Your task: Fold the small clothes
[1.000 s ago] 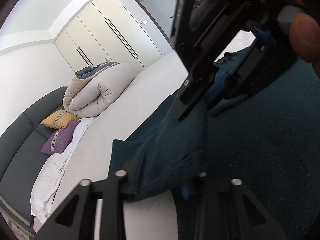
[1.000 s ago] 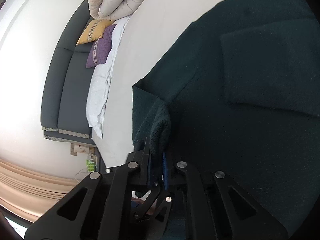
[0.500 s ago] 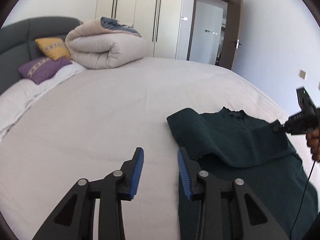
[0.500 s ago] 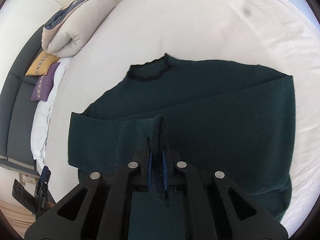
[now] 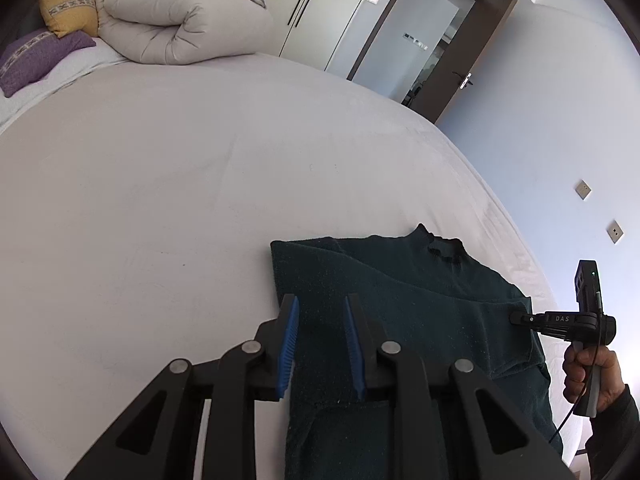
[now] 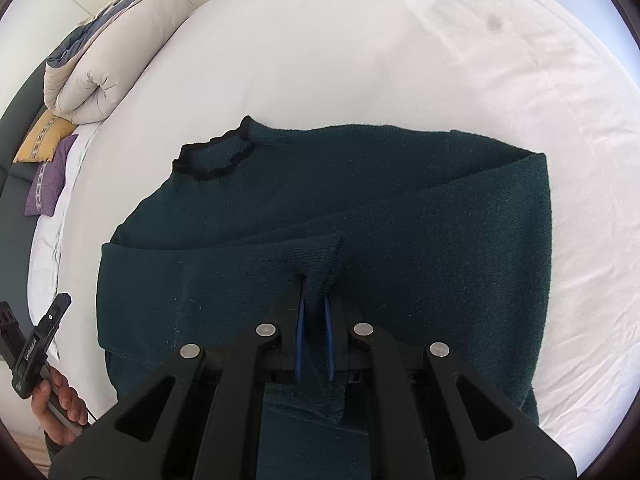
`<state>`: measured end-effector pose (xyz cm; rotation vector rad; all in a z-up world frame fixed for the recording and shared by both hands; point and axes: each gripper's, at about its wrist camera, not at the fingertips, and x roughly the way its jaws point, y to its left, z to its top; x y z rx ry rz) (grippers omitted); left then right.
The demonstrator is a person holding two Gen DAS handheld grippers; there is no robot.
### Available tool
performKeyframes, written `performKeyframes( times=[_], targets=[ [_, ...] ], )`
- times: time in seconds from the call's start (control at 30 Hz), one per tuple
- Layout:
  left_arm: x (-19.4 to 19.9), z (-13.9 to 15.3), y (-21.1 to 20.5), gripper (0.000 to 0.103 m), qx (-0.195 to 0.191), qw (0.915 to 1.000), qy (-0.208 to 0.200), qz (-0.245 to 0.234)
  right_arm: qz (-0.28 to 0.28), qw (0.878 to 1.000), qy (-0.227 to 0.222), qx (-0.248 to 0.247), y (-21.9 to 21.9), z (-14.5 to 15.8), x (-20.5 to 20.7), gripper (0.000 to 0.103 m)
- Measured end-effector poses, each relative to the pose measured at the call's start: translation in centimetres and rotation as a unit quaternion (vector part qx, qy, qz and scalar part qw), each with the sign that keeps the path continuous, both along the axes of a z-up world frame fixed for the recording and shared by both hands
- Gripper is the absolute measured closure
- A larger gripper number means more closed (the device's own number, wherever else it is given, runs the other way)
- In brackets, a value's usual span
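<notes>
A dark green knit sweater (image 6: 400, 208) lies on the white bed, collar (image 6: 212, 160) toward the far left, one sleeve folded across its body. My right gripper (image 6: 314, 300) is shut on the cuff of that sleeve (image 6: 316, 256) over the sweater's middle. It shows in the left wrist view (image 5: 516, 318) at the sweater's right side. My left gripper (image 5: 320, 320) is open and empty, above the sweater's left edge (image 5: 304, 272). It shows in the right wrist view (image 6: 56, 312) off the bed's left side.
The white bed sheet (image 5: 160, 200) stretches wide around the sweater. A rolled beige duvet (image 5: 180, 28) and yellow and purple pillows (image 5: 44, 40) lie at the head of the bed. A wardrobe and an open door (image 5: 460, 60) stand beyond.
My left gripper let go of the sweater, opened and pulled back. My right gripper carried the sleeve cuff across the sweater's body and lowered it.
</notes>
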<state>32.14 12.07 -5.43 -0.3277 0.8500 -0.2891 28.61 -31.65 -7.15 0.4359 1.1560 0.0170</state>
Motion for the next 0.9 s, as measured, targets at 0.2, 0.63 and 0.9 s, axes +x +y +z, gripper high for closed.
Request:
performKeyframes(
  times=[0.2, 0.63, 0.9],
  targets=[
    [1.7, -0.9, -2.2, 0.079, 0.000, 0.9988, 0.019, -0.044, -0.007, 1.000, 0.006, -0.001, -0.4, -0.9, -0.6, 0.096],
    [7.7, -5.6, -0.6, 0.079, -0.124, 0.9855, 0.103, -0.051, -0.004, 1.000, -0.001, 0.010, -1.7, -1.5, -0.4, 0.095],
    [7.6, -9.4, 2.8, 0.101, -0.209, 0.9670, 0.143, -0.031, -0.005, 0.999, -0.010, 0.047, -3.3, -2.0, -1.1, 0.096]
  ],
)
